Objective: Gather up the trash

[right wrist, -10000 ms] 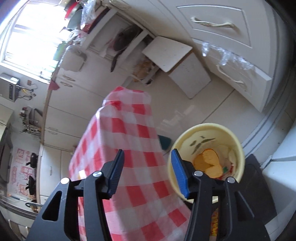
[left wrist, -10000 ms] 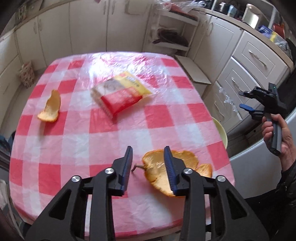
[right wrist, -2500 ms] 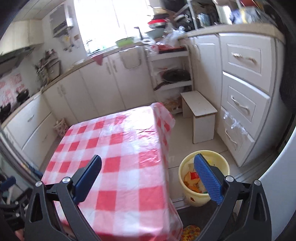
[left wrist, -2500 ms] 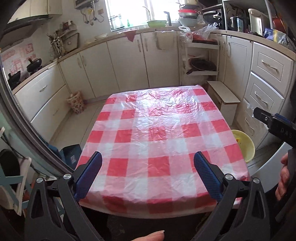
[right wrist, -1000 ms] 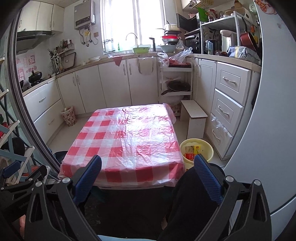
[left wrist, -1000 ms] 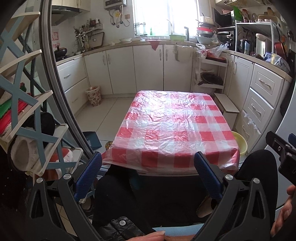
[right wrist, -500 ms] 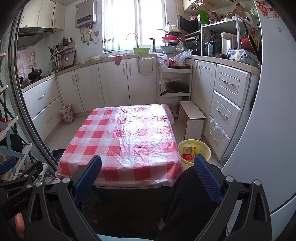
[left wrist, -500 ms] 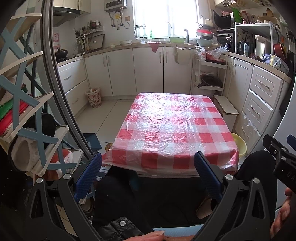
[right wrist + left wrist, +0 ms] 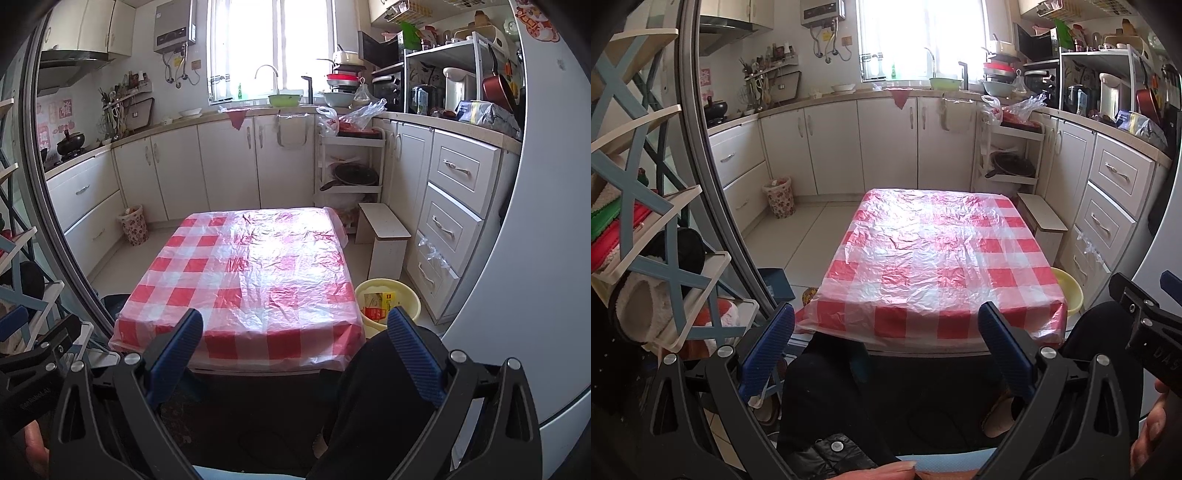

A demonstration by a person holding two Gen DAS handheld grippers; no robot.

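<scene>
Left gripper (image 9: 886,349): jaws spread wide apart, nothing between them; held low, over the person's dark-clothed lap.
Right gripper (image 9: 295,350): jaws spread wide apart, nothing held; also low over the lap, beside the left unit.
Table (image 9: 938,254): straight ahead of both grippers, beyond the fingertips; covered by a red-and-white check cloth under clear plastic film. No gripper touches it.
Yellow bin (image 9: 388,295): on the floor just beside the table's near right corner, ahead and right of the right gripper; in the left wrist view only its rim (image 9: 1067,291) shows past the cloth edge.
Trash (image 9: 378,304): inside the yellow bin; a yellow-and-red packet is visible, other contents too small to tell.
White stool (image 9: 384,236): beyond the bin, against the drawer unit on the right.
Patterned basket (image 9: 779,197): far left on the floor, by the cabinets.
Shelf rack (image 9: 646,229): close on the left of the left gripper.
</scene>
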